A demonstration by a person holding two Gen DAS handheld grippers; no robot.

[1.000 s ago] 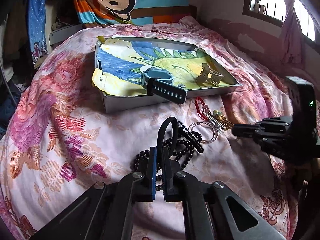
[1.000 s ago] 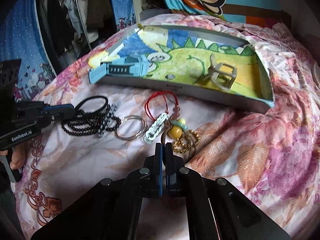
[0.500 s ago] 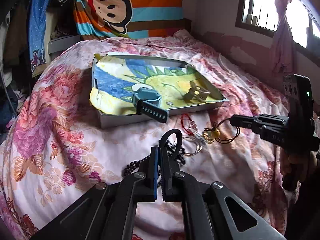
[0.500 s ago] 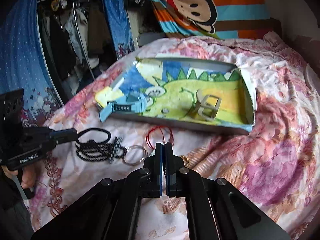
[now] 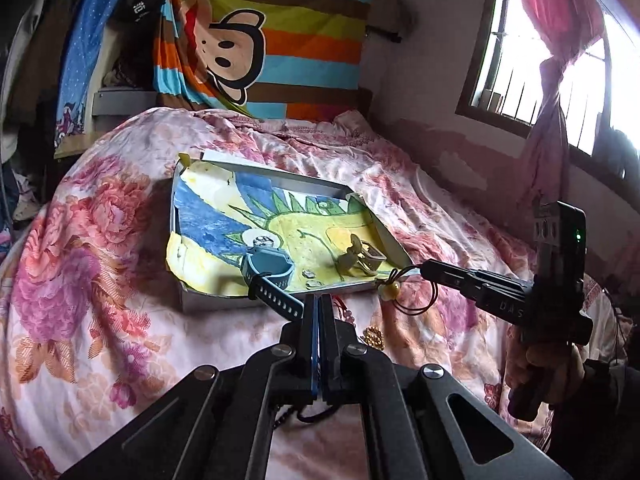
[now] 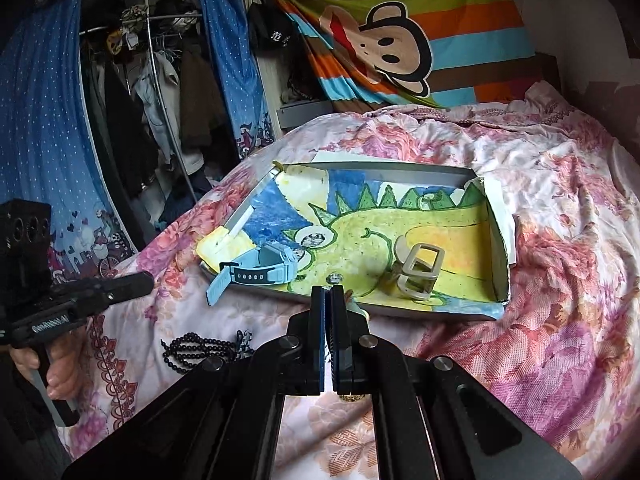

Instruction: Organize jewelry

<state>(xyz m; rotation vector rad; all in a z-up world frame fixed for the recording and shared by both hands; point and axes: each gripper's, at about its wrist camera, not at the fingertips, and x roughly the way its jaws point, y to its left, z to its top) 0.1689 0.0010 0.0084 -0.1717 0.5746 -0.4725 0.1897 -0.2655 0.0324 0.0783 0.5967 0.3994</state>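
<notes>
My right gripper (image 6: 328, 292) (image 5: 424, 268) is shut on a dark cord charm with a yellow bead (image 5: 390, 290), which dangles at the tray's near right corner. My left gripper (image 5: 318, 300) (image 6: 150, 278) is shut, and I see nothing at its tips. Black beads (image 6: 200, 354) lie on the bedspread below it. A red cord bracelet (image 5: 346, 312) and a gold chain (image 5: 374, 336) also rest there. The silver tray (image 5: 224, 304) (image 6: 400, 312), lined with a dinosaur drawing, holds a blue watch (image 5: 268, 268) (image 6: 264, 270), a beige clip (image 5: 360, 256) (image 6: 416, 272) and small studs (image 6: 334, 279).
The tray sits on a rumpled floral bedspread (image 5: 100, 280) that slopes off at the left. A striped monkey blanket (image 5: 260, 48) hangs behind, a clothes rack (image 6: 152, 100) stands at the far left, and a wall with a barred window (image 5: 520, 80) runs along the right.
Both grippers rose and tipped upward. The right one lifted the yellow-bead charm off the bedspread to the tray's corner. The black loop no longer shows between the left fingertips.
</notes>
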